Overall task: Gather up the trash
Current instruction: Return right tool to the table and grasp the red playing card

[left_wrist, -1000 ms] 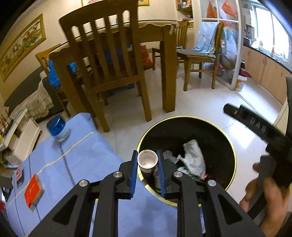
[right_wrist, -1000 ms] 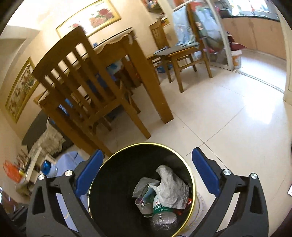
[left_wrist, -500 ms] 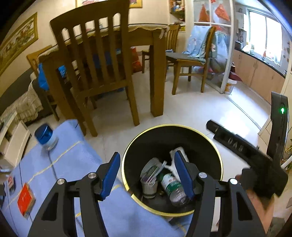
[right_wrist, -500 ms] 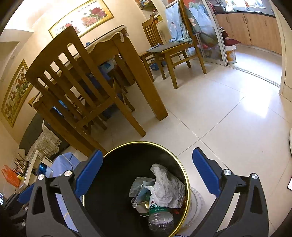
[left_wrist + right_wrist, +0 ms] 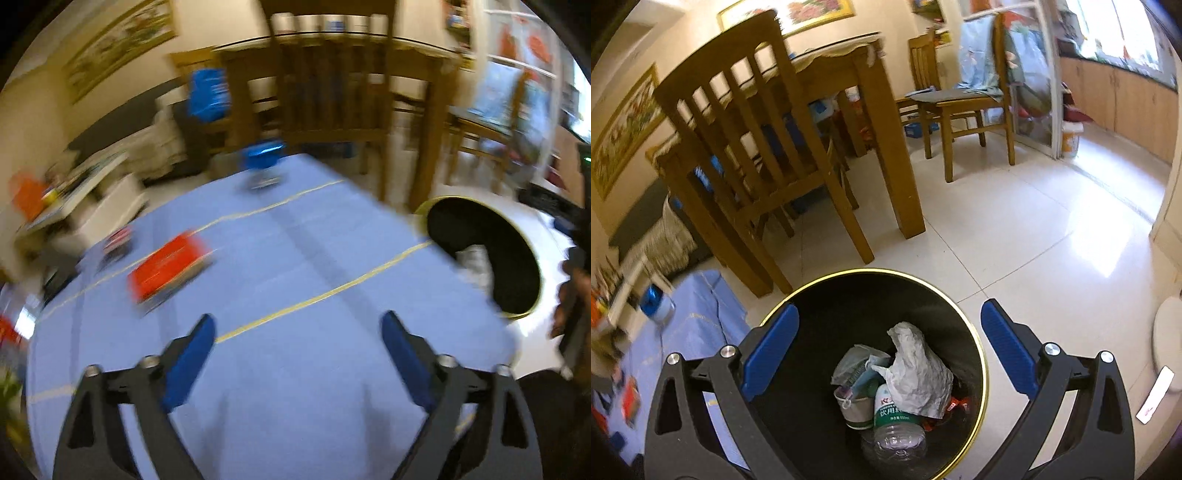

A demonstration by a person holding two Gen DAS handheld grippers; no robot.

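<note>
My left gripper (image 5: pixel 297 354) is open and empty above the blue tablecloth (image 5: pixel 280 288); the view is blurred by motion. A red box (image 5: pixel 166 266) lies left of centre on the cloth, with a small dark packet (image 5: pixel 118 240) beyond it. The black bin with a gold rim (image 5: pixel 491 258) stands off the table's right edge. My right gripper (image 5: pixel 886 350) is open and empty, straddling the bin (image 5: pixel 798 299) from above. Inside lie a paper cup (image 5: pixel 855 408), a plastic bottle (image 5: pixel 897 424) and crumpled white paper (image 5: pixel 916 373).
A blue-lidded jar (image 5: pixel 264 162) stands at the cloth's far edge; it also shows in the right wrist view (image 5: pixel 655 301). Wooden chairs (image 5: pixel 757 147) and a dining table (image 5: pixel 849 74) stand beyond the bin. White shelving (image 5: pixel 85 206) is at left. Tiled floor (image 5: pixel 1034 229) lies right.
My left gripper let the paper cup drop into the bin, opened wide, then swung left from over the bin to over the blue cloth. My right gripper stayed over the bin.
</note>
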